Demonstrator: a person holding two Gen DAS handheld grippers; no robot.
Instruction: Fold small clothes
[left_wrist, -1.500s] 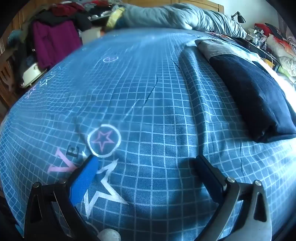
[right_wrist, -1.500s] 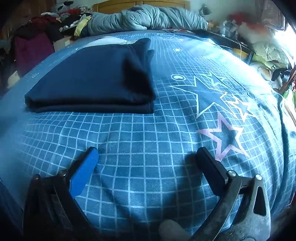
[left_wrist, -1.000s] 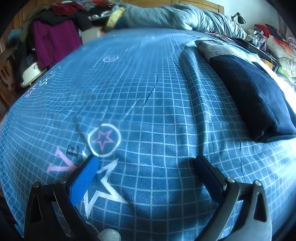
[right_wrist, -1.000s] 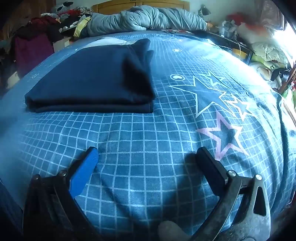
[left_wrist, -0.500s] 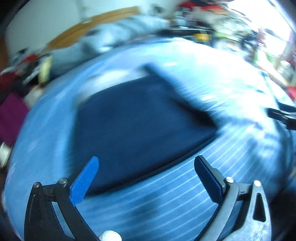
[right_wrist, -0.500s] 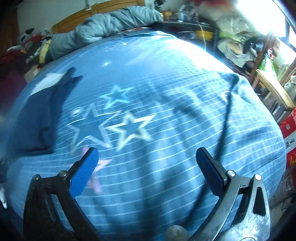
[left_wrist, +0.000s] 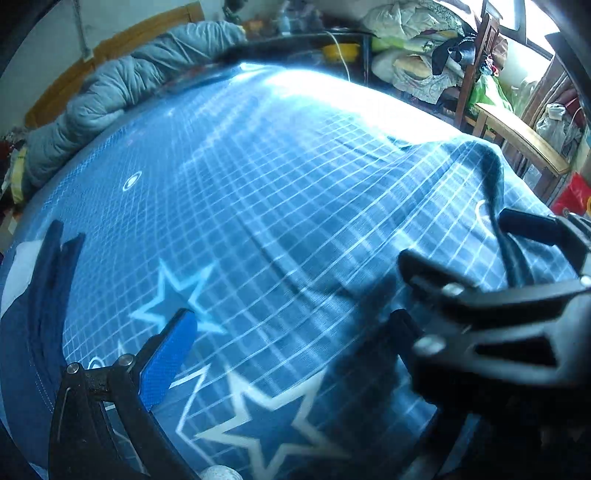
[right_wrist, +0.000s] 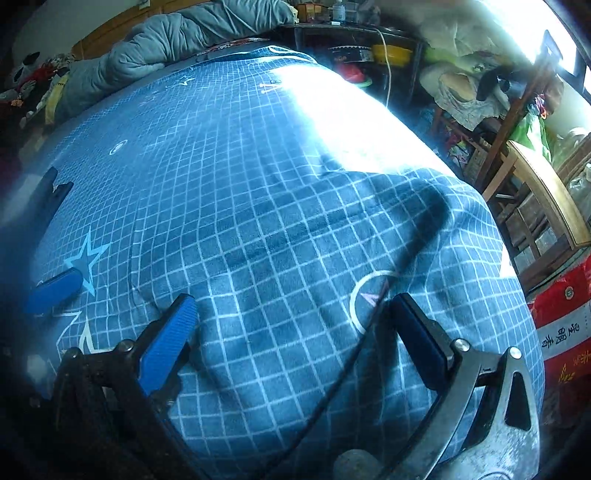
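Observation:
A folded navy garment (left_wrist: 35, 295) lies on the blue grid-and-star bedsheet (left_wrist: 280, 192) at the far left of the left wrist view. It shows only as a dim blurred edge (right_wrist: 42, 199) in the right wrist view. My left gripper (left_wrist: 291, 321) is open and low over the sheet, holding nothing. Its right finger is mostly hidden behind my right gripper (left_wrist: 465, 240), which crosses just in front of it. My right gripper (right_wrist: 295, 328) is open over a wrinkled part of the sheet near the bed's right side, holding nothing. The left gripper's blue finger (right_wrist: 55, 290) shows beside it.
A grey duvet (right_wrist: 177, 37) is bunched at the head of the bed. Beyond the bed's right edge stand a wooden chair (right_wrist: 532, 192), heaped laundry (left_wrist: 413, 55), a red printed bag (right_wrist: 561, 325) and a dark shelf with a yellow bowl (right_wrist: 391, 51).
Both views have swung right, away from the folded navy garment and toward the bed's right side. The grippers now sit close together, the right crossing the left's view. Both stayed open.

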